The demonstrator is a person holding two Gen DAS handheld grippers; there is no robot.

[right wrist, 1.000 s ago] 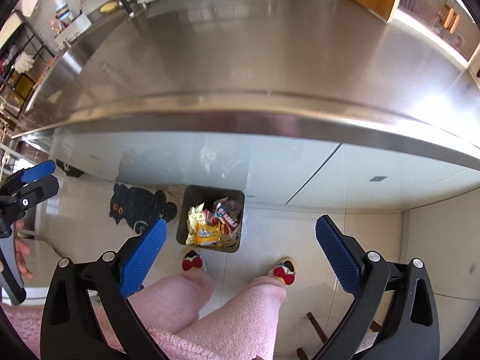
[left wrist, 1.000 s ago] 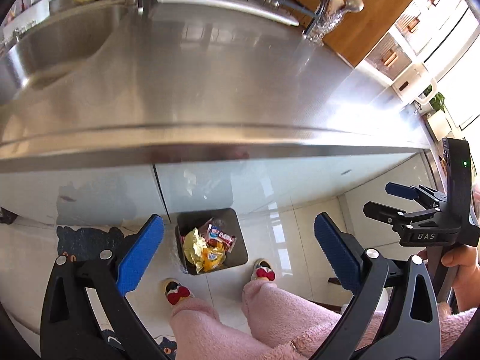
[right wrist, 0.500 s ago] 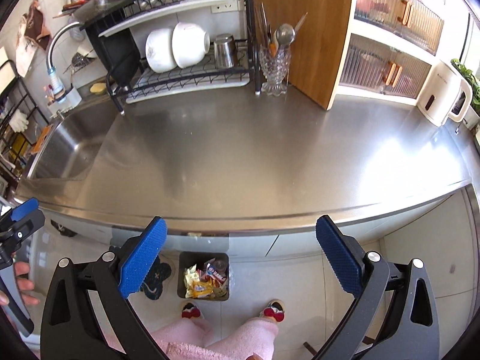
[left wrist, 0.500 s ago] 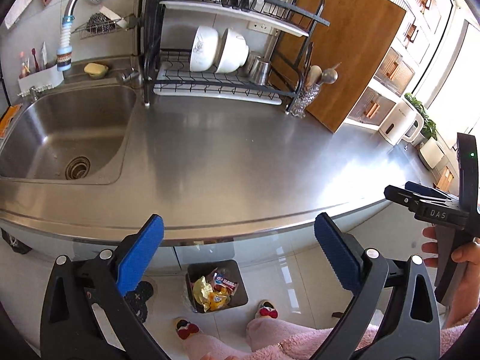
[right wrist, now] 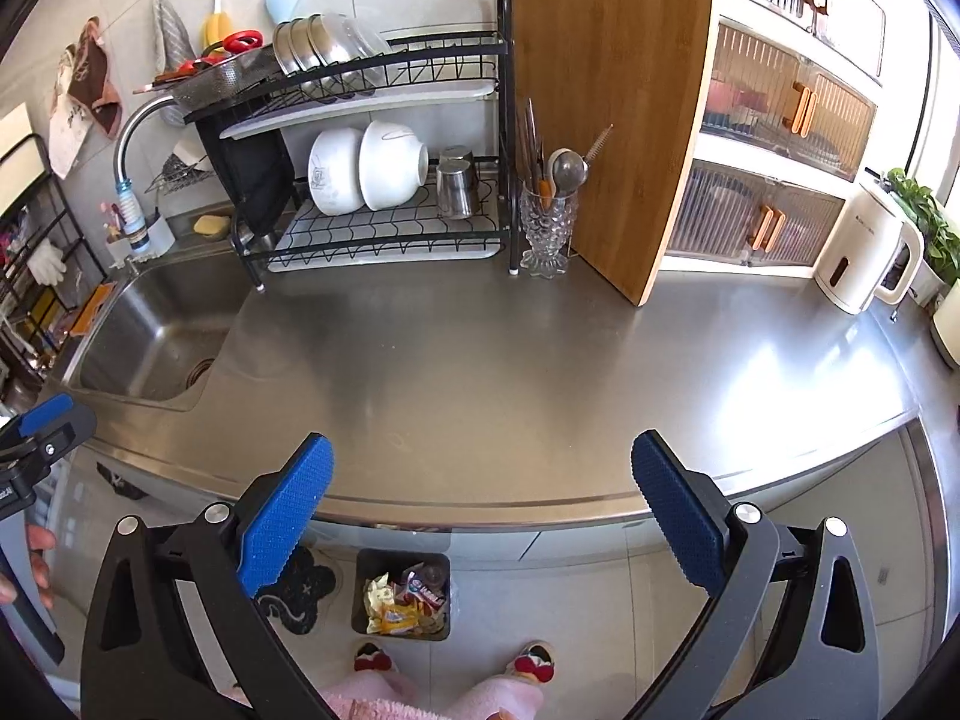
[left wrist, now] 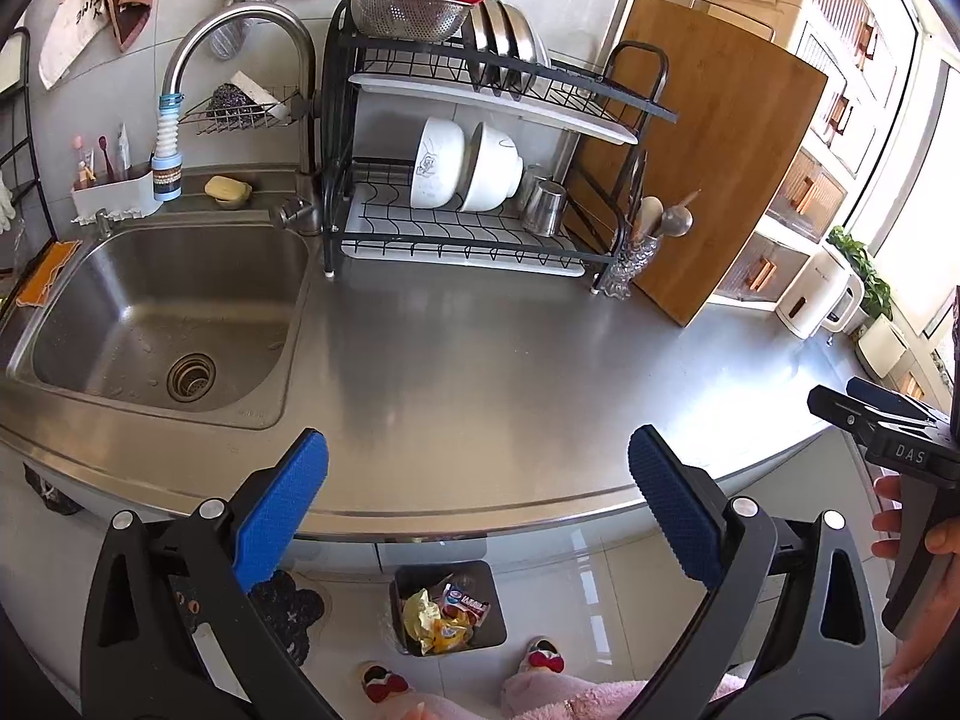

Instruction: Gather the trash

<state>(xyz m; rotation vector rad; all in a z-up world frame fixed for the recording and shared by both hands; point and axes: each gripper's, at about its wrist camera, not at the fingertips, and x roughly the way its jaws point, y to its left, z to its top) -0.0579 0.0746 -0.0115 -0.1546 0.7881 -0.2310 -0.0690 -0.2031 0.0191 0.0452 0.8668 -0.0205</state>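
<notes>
Trash (left wrist: 443, 613) lies in the bin (left wrist: 493, 630) on the floor below the tabletop (left wrist: 510, 360), which looks bare. Both the left hand-held gripper (left wrist: 478, 498) and right hand-held gripper (right wrist: 482, 501) hover with fingers apart, holding nothing; collecting seems finished, so next just scan for leftovers.

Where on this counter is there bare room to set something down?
The steel counter is bare between sink, dish rack, cutting board, kettle and front edge. Crowded along the back wall.

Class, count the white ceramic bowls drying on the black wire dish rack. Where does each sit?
2. The left white ceramic bowl and the right white ceramic bowl stand on edge, side by side, on the black wire dish rack's lower shelf. More may be hidden.
</notes>
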